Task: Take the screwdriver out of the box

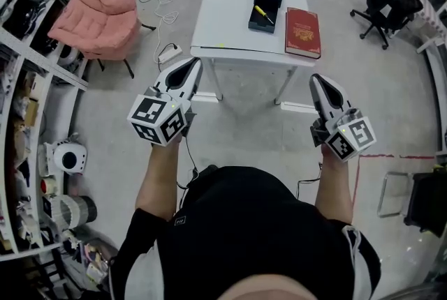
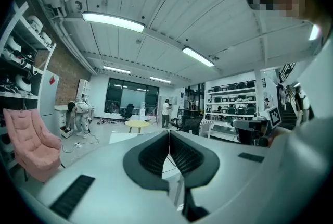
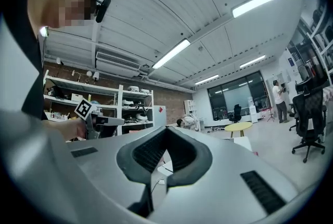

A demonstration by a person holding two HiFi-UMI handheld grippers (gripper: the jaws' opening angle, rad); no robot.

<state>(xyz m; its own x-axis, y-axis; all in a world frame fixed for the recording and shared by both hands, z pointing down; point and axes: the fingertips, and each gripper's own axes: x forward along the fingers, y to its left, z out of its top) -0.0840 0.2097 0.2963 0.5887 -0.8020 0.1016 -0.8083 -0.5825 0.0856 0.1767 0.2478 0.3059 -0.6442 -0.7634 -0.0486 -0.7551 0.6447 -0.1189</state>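
A dark box [image 1: 265, 1] stands on the white table [image 1: 223, 19] ahead of me, its drawer pulled out toward me. A yellow-handled screwdriver [image 1: 263, 14] lies in the drawer. My left gripper [image 1: 192, 65] hangs in the air short of the table's near left corner, jaws shut and empty. My right gripper [image 1: 318, 80] is held well short of the table's near right side, also shut with nothing in it. In the left gripper view the left gripper [image 2: 168, 133] shows tips touching; in the right gripper view the right gripper [image 3: 166, 130] shows the same.
A red book [image 1: 303, 31] lies on the table right of the box. A pink chair [image 1: 98, 23] stands at the left, shelving [image 1: 28, 152] runs along the far left, and a black office chair [image 1: 387, 2] is at the right. Cables [image 1: 165, 12] lie on the floor.
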